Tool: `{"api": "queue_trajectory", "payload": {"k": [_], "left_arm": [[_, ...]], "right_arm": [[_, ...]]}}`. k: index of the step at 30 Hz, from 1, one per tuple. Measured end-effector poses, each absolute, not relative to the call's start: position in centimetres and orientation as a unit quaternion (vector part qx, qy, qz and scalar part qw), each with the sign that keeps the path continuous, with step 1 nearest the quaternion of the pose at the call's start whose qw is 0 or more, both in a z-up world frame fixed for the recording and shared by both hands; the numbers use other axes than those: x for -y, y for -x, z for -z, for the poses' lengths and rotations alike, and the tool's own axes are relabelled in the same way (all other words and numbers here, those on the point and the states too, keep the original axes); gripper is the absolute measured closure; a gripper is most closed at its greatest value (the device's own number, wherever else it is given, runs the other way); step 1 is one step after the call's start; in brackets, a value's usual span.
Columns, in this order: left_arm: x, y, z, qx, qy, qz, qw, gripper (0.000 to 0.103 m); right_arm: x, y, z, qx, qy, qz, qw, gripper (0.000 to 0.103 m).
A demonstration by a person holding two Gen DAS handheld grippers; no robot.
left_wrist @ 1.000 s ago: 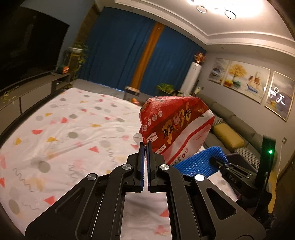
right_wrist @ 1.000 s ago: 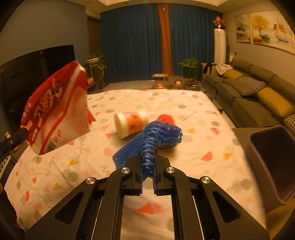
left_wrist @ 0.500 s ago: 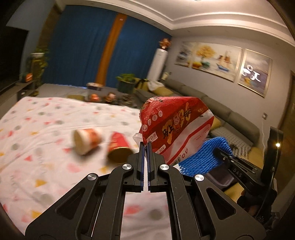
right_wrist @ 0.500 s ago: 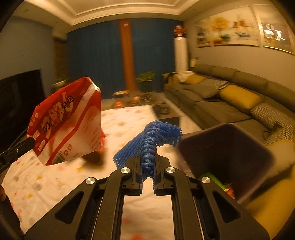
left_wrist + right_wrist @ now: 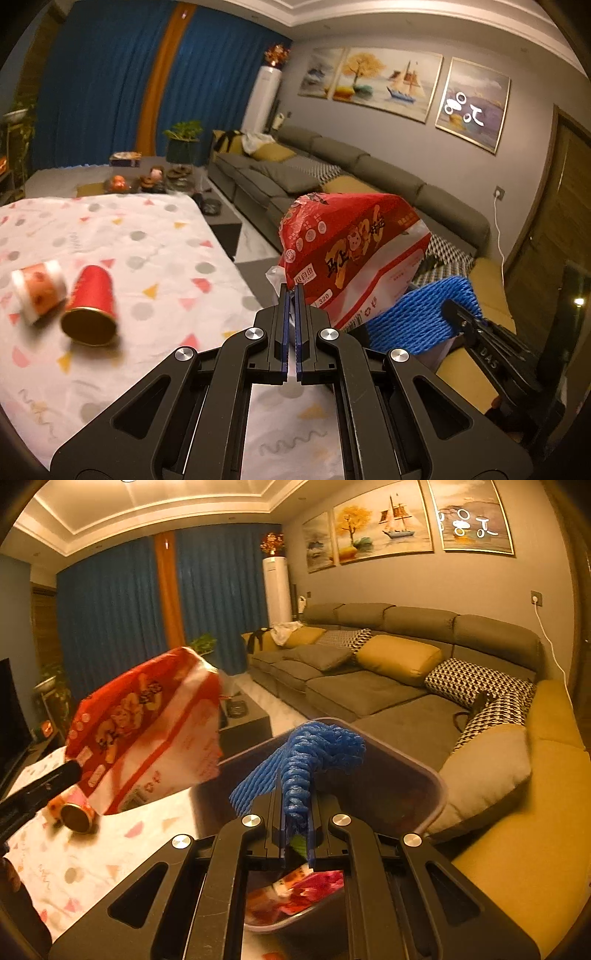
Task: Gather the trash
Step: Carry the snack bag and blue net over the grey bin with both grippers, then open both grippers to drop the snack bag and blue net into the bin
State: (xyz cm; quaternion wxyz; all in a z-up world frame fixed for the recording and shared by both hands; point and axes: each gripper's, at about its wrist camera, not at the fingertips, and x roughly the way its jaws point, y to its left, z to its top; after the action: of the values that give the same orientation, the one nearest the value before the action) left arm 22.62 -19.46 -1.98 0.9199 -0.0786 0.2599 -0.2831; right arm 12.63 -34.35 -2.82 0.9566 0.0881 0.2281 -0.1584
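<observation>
My left gripper (image 5: 291,295) is shut on a red and white snack bag (image 5: 351,254), held up past the table's right edge; the bag also shows at the left of the right wrist view (image 5: 144,731). My right gripper (image 5: 295,794) is shut on a blue foam net (image 5: 306,760), held over the open dark trash bin (image 5: 436,775), which holds several wrappers. The net and right gripper show at lower right of the left wrist view (image 5: 417,317). A red paper cup (image 5: 90,310) and a white and orange cup (image 5: 37,291) lie on their sides on the table.
The table has a white cloth with coloured shapes (image 5: 155,240). A grey sofa with yellow and patterned cushions (image 5: 388,672) runs along the right wall behind the bin. A low dark coffee table (image 5: 221,225) stands beyond the table.
Both grippers have swung right, away from the table toward the sofa. The bin has come under the right gripper with the net above it. Both still hold their items.
</observation>
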Motion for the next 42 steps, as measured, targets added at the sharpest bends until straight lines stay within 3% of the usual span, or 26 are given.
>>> {"api": "queue_trajectory", "payload": {"k": [24, 27, 30, 32, 35, 37, 42], "left_arm": [[27.0, -25.4, 5.9, -0.31, 0.019, 0.329, 0.892, 0.101], [27.1, -25.2, 6.1, -0.311, 0.02, 0.342, 0.887, 0.098], [26.9, -25.3, 6.2, -0.312, 0.021, 0.35, 0.883, 0.077], [26.6, -25.1, 6.2, -0.307, 0.026, 0.349, 0.885, 0.048], [25.7, -25.0, 6.1, -0.301, 0.035, 0.339, 0.891, 0.026], [25.0, -24.9, 5.9, -0.298, 0.041, 0.332, 0.894, 0.019], [22.2, -24.0, 5.6, -0.289, 0.043, 0.306, 0.906, 0.011]], "right_arm": [[36.6, -13.9, 4.6, -0.245, -0.109, 0.168, 0.949, 0.093], [36.8, -13.9, 4.8, -0.245, -0.113, 0.167, 0.948, 0.089], [36.8, -13.9, 4.8, -0.246, -0.117, 0.165, 0.948, 0.082], [36.8, -13.9, 4.8, -0.246, -0.117, 0.166, 0.948, 0.081], [36.8, -13.7, 4.7, -0.244, -0.119, 0.168, 0.948, 0.077], [36.6, -13.5, 4.7, -0.241, -0.119, 0.169, 0.948, 0.065], [36.4, -13.1, 4.4, -0.235, -0.115, 0.174, 0.949, 0.052]]}}
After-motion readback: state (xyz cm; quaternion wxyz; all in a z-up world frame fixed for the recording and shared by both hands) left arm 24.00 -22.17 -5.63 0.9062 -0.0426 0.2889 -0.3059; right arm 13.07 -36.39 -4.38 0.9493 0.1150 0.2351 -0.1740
